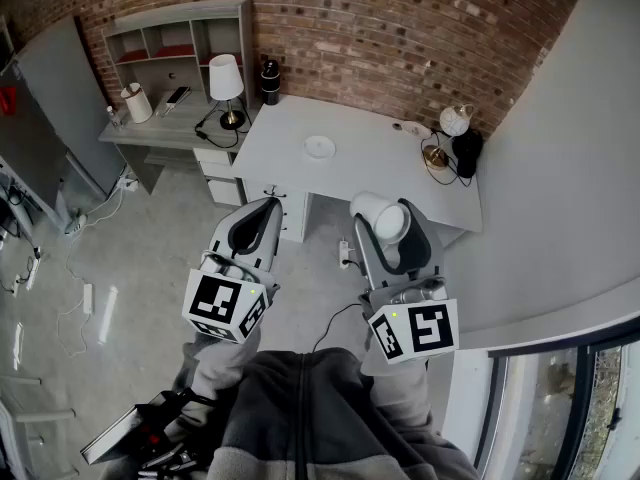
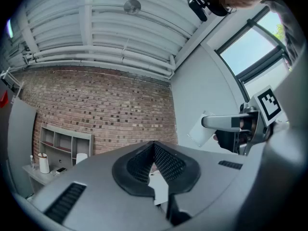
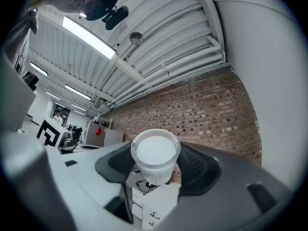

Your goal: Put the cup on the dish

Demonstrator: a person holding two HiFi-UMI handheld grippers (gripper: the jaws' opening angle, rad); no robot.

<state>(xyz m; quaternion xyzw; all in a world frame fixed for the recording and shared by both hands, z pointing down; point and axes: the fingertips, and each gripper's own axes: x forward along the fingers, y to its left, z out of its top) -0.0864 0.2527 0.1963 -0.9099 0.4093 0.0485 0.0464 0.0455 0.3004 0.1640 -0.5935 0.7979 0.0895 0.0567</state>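
A white cup (image 1: 384, 218) lies sideways between the jaws of my right gripper (image 1: 388, 230), which is shut on it, held in the air well short of the table. In the right gripper view the cup (image 3: 155, 156) shows its open mouth toward the camera, with the jaws pressed against its sides. The small white dish (image 1: 319, 147) lies on the white table (image 1: 390, 173) ahead, near its middle. My left gripper (image 1: 256, 224) hangs beside the right one, shut with nothing in it. The left gripper view catches the cup (image 2: 202, 130) from the side.
A grey desk (image 1: 165, 128) with a shelf unit, a white lamp (image 1: 226, 78) and a white jug (image 1: 136, 102) stands left of the table. A black cylinder (image 1: 270, 81) and a gold lamp (image 1: 452, 123) stand on the table. Cables trail over the floor; a brick wall runs behind.
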